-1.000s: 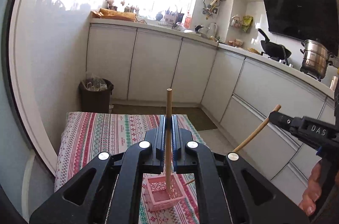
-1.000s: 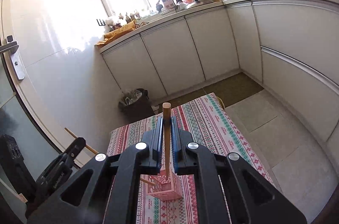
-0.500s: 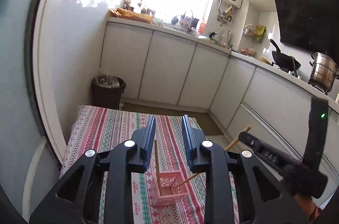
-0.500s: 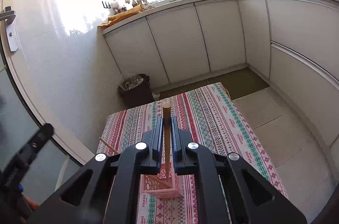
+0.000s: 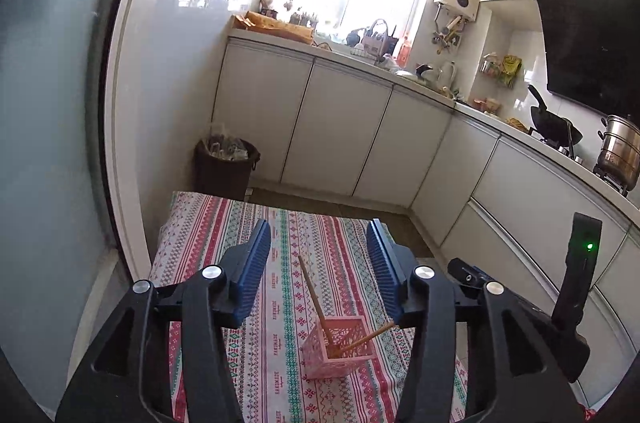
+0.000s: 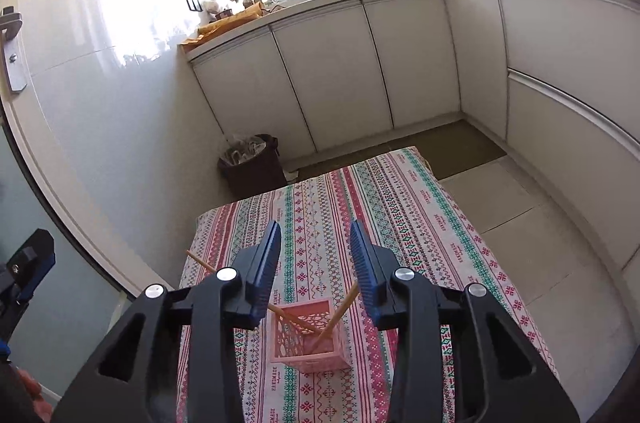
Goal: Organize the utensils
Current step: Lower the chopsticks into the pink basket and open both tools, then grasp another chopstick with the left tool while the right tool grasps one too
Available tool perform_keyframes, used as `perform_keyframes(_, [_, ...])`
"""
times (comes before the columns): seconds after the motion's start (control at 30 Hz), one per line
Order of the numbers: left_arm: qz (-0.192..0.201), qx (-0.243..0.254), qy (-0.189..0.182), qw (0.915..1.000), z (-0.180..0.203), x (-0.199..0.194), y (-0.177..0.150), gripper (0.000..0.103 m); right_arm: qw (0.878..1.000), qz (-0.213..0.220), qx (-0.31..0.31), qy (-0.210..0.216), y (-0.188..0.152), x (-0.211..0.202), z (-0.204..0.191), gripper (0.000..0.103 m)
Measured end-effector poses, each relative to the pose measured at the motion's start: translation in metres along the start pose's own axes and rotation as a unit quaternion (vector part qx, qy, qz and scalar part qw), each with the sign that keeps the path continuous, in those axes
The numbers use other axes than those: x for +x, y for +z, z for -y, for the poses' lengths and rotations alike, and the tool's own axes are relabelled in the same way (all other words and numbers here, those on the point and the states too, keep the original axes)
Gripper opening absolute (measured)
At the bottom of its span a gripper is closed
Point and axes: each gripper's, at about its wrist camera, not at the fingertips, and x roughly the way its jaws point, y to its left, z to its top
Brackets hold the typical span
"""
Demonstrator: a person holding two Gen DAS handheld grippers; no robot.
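Note:
A pink lattice basket (image 5: 340, 347) stands on the striped tablecloth (image 5: 280, 235); it also shows in the right wrist view (image 6: 306, 339). Two wooden chopsticks lean inside it: one (image 5: 314, 297) tilts left, the other (image 5: 366, 337) tilts right. In the right wrist view they cross, one (image 6: 240, 287) leaning left, one (image 6: 340, 311) leaning right. My left gripper (image 5: 320, 255) is open and empty above the basket. My right gripper (image 6: 316, 255) is open and empty above it too. The right gripper's body (image 5: 520, 315) shows at the right of the left view.
The table (image 6: 400, 207) stands in a kitchen. A dark bin (image 5: 226, 163) sits beyond its far edge by the white wall. White cabinets (image 5: 340, 127) run along the back and right. The left gripper's body (image 6: 24, 271) shows at the left edge.
Both grippers were shut on a chopstick each. Both have opened, left first, and both chopsticks now stand loose in the pink basket. Both grippers have lifted back.

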Motion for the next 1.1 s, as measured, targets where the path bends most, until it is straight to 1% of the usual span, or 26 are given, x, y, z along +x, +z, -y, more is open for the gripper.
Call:
perform_keyframes(0.03, [-0.006,0.001,0.004,1.0000,0.000,0.001,-0.002,0.054,1.000,0.004,0.006,0.002,-0.001,-0.003,0.002,0.047])
perform_keyframes(0.1, [-0.021,0.004,0.009,0.9997,0.001,0.003,-0.005,0.065,1.000,0.021,0.018,0.005,-0.003,-0.014,0.007,0.063])
perform_keyframes(0.13, [-0.027,0.005,0.010,0.9996,0.002,0.004,-0.007,0.068,0.999,0.037,0.023,0.004,-0.005,-0.023,0.010,0.066])
perform_keyframes(0.2, [-0.041,0.005,0.012,0.9991,0.004,0.003,-0.011,0.081,0.997,0.078,0.029,-0.002,-0.012,-0.044,0.017,0.081])
perform_keyframes(0.23, [-0.049,0.005,0.013,0.9987,0.006,0.003,-0.013,0.083,0.994,0.101,0.032,-0.012,-0.017,-0.056,0.021,0.086])
perform_keyframes(0.27, [-0.058,0.007,0.012,0.9982,0.007,0.002,-0.015,0.088,0.992,0.123,0.034,-0.023,-0.023,-0.068,0.025,0.095])
perform_keyframes(0.3, [-0.069,0.010,0.011,0.9975,0.010,0.001,-0.018,0.092,0.989,0.144,0.030,-0.035,-0.031,-0.081,0.029,0.097])
perform_keyframes(0.33, [-0.079,0.017,0.012,0.9967,0.013,0.000,-0.022,0.092,0.986,0.159,0.019,-0.047,-0.039,-0.091,0.032,0.097])
perform_keyframes(0.4, [-0.096,0.030,0.011,0.9948,0.020,-0.005,-0.031,0.096,0.982,0.172,-0.012,-0.077,-0.056,-0.107,0.036,0.097])
perform_keyframes(0.43, [-0.111,0.036,0.012,0.9931,0.021,-0.006,-0.037,0.096,0.983,0.157,-0.030,-0.094,-0.064,-0.109,0.038,0.097])
perform_keyframes(0.47, [-0.127,0.039,0.012,0.9910,0.022,-0.006,-0.044,0.096,0.986,0.124,-0.047,-0.102,-0.071,-0.107,0.040,0.097])
perform_keyframes(0.53, [-0.166,0.039,0.016,0.9851,0.020,-0.001,-0.062,0.096,0.993,0.035,-0.058,-0.095,-0.086,-0.096,0.051,0.097])
perform_keyframes(0.57, [-0.189,0.036,0.018,0.9812,0.018,0.003,-0.074,0.096,0.995,0.000,-0.043,-0.095,-0.096,-0.090,0.060,0.097])
perform_keyframes(0.63, [-0.242,0.023,0.035,0.9694,0.009,0.016,-0.096,0.096,0.995,-0.056,-0.005,-0.088,-0.115,-0.079,0.079,0.097])
perform_keyframes(0.7, [-0.307,0.000,0.056,0.9500,-0.004,0.033,-0.121,0.096,0.991,-0.110,0.009,-0.073,-0.129,-0.066,0.091,0.097])
perform_keyframes(0.73, [-0.339,-0.015,0.062,0.9385,-0.011,0.041,-0.133,0.096,0.989,-0.131,0.016,-0.061,-0.132,-0.061,0.097,0.097])
perform_keyframes(0.77, [-0.377,-0.033,0.070,0.9230,-0.019,0.051,-0.147,0.096,0.988,-0.145,0.028,-0.052,-0.135,-0.057,0.103,0.097])
perform_keyframes(0.8, [-0.415,-0.055,0.073,0.9052,-0.028,0.060,-0.161,0.096,0.986,-0.157,0.041,-0.049,-0.139,-0.055,0.108,0.097])
perform_keyframes(0.83, [-0.443,-0.084,0.064,0.8905,-0.037,0.066,-0.176,0.096,0.982,-0.174,0.058,-0.047,-0.143,-0.052,0.116,0.097])
perform_keyframes(0.87, [-0.460,-0.112,0.056,0.8792,-0.045,0.071,-0.188,0.096,0.978,-0.192,0.077,-0.038,-0.147,-0.048,0.121,0.096])
perform_keyframes(0.9, [-0.474,-0.130,0.058,0.8687,-0.053,0.076,-0.197,0.093,0.972,-0.210,0.099,-0.027,-0.151,-0.045,0.128,0.095])
perform_keyframes(0.93, [-0.484,-0.143,0.062,0.8612,-0.058,0.079,-0.204,0.092,0.967,-0.223,0.118,-0.018,-0.158,-0.045,0.134,0.094])
perform_keyframes(1.0, [-0.496,-0.164,0.062,0.8504,-0.065,0.085,-0.212,0.092,0.961,-0.237,0.141,-0.011,-0.160,-0.042,0.140,0.094])
perform_keyframes(1.03, [-0.498,-0.169,0.067,0.8482,-0.067,0.086,-0.215,0.092,0.959,-0.241,0.148,-0.004,-0.162,-0.041,0.142,0.094])
perform_keyframes(1.1, [-0.497,-0.171,0.076,0.8471,-0.070,0.090,-0.218,0.092,0.954,-0.251,0.164,0.011,-0.163,-0.037,0.143,0.094])
